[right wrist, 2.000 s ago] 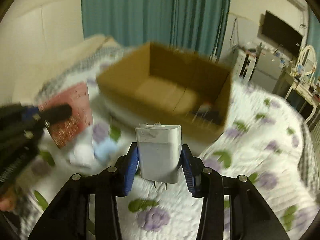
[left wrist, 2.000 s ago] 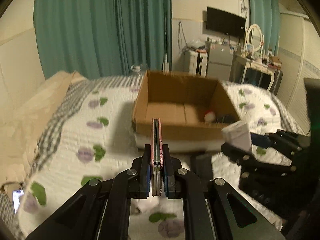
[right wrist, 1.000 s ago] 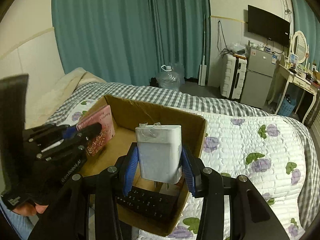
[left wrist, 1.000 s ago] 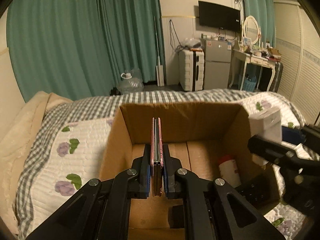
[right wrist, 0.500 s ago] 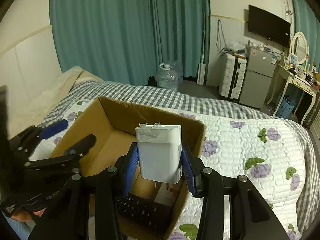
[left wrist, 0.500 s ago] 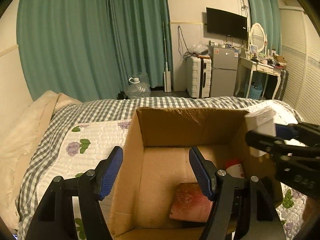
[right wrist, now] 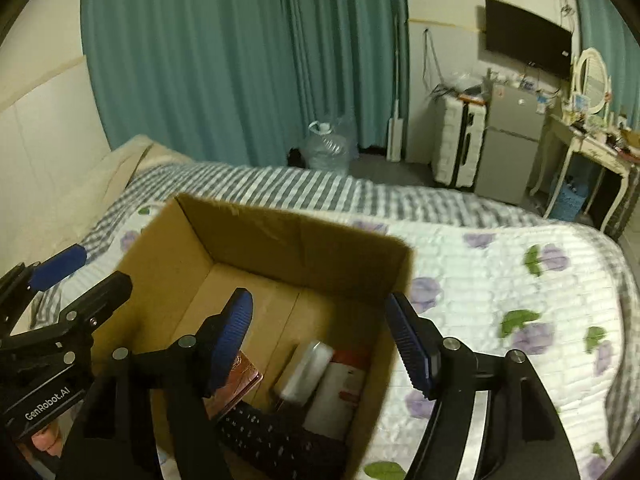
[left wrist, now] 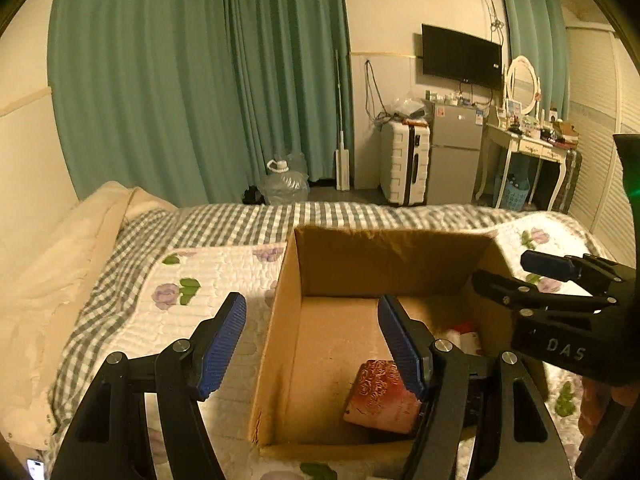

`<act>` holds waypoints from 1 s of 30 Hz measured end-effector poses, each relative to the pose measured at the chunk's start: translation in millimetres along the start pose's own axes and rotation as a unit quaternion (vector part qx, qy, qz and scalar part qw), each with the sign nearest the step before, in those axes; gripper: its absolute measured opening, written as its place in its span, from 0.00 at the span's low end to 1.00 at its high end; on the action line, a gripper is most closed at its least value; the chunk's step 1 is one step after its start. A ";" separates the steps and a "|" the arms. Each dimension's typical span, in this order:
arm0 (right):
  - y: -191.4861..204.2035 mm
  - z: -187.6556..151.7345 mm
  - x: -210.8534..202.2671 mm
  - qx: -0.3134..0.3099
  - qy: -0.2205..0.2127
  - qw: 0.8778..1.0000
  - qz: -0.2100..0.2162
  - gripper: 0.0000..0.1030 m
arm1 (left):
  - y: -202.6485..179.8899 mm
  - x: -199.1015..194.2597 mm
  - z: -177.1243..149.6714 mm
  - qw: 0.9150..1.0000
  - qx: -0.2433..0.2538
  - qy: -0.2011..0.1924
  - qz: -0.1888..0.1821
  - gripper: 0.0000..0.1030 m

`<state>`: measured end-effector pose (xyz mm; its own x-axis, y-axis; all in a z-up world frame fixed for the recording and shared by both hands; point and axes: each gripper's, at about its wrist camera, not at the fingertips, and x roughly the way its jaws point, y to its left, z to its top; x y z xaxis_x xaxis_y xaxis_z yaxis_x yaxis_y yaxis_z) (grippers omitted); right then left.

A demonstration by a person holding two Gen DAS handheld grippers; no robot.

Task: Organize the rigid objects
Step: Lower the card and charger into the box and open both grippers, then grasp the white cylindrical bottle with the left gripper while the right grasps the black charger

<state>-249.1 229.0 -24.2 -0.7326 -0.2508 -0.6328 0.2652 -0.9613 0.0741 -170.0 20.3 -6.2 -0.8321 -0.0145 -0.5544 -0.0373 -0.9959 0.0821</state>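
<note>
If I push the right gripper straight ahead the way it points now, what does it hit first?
Probably the cardboard box: the open right gripper points down into it, so it should meet the floor or far wall just beyond the white charger. Depth is hard to judge in this fisheye view.

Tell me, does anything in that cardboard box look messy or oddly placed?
Slightly. In the cardboard box the items lie jumbled: the pink patterned box sits askew, the white charger leans against a white-and-red bottle, a black keyboard beside them. Nothing looks damaged.

Matt brown cardboard box (left wrist: 384, 264), quilted cloth bedspread (left wrist: 212, 280), ribbed blue gripper pads (left wrist: 224, 340), embossed red booklet (left wrist: 380, 396)
</note>
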 end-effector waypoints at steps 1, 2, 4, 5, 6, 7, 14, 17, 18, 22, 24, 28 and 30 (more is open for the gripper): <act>0.7 1.9 -8.4 0.000 -0.004 1.000 -0.002 0.67 | -0.5 -8.9 2.0 1.000 0.000 -0.004 -0.001 0.69; 1.6 3.4 -21.1 -0.002 -0.009 1.000 -0.007 0.67 | -0.5 -16.4 3.5 1.000 0.000 -0.008 -0.001 0.69; 5.2 7.3 -42.7 -0.006 -0.021 1.000 -0.013 0.68 | -1.0 -38.1 6.9 1.000 0.000 -0.019 -0.001 0.69; 7.2 8.8 -57.3 -0.007 -0.029 0.999 -0.015 0.69 | -0.7 -46.2 8.0 1.000 0.000 -0.022 -0.001 0.69; 7.6 10.1 -66.6 -0.008 -0.032 0.999 -0.017 0.69 | -0.7 -59.1 8.7 1.000 0.002 -0.028 -0.001 0.69; 10.1 11.5 -80.3 -0.009 -0.036 0.999 -0.019 0.70 | -0.8 -67.8 9.0 1.000 0.003 -0.031 0.001 0.69; 30.4 -0.3 -155.6 -0.029 -0.067 0.997 -0.017 0.72 | 11.9 -128.2 -1.2 0.999 -0.005 -0.047 0.009 0.69; 37.9 -14.7 -178.6 -0.036 -0.078 0.996 -0.015 0.79 | 20.2 -143.0 -7.9 0.998 -0.014 -0.052 0.013 0.69; 39.2 -17.6 -180.7 -0.036 -0.079 0.996 -0.015 0.79 | 24.9 -146.7 -12.6 0.998 -0.017 -0.050 0.015 0.69; 47.1 -40.3 -176.3 -0.041 -0.065 0.997 -0.007 0.80 | 36.9 -143.4 -32.8 0.999 -0.034 -0.030 0.027 0.69; 50.9 -54.4 -163.1 -0.041 -0.051 0.998 -0.005 0.80 | 38.9 -131.1 -49.1 0.999 -0.041 -0.009 0.035 0.69; 53.2 -84.3 -125.7 -0.042 -0.010 0.999 0.008 0.80 | 35.5 -96.3 -85.4 0.997 -0.050 0.035 0.042 0.69; 52.6 -97.6 -106.5 -0.040 0.015 0.999 0.013 0.80 | 34.0 -79.8 -107.4 0.996 -0.049 0.065 0.042 0.69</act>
<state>-95.9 216.2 -28.1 -0.7057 -0.2707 -0.6547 0.3334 -0.9423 0.0301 -45.5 -22.0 -48.1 -0.7517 -0.1038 -0.6513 0.0889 -0.9945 0.0559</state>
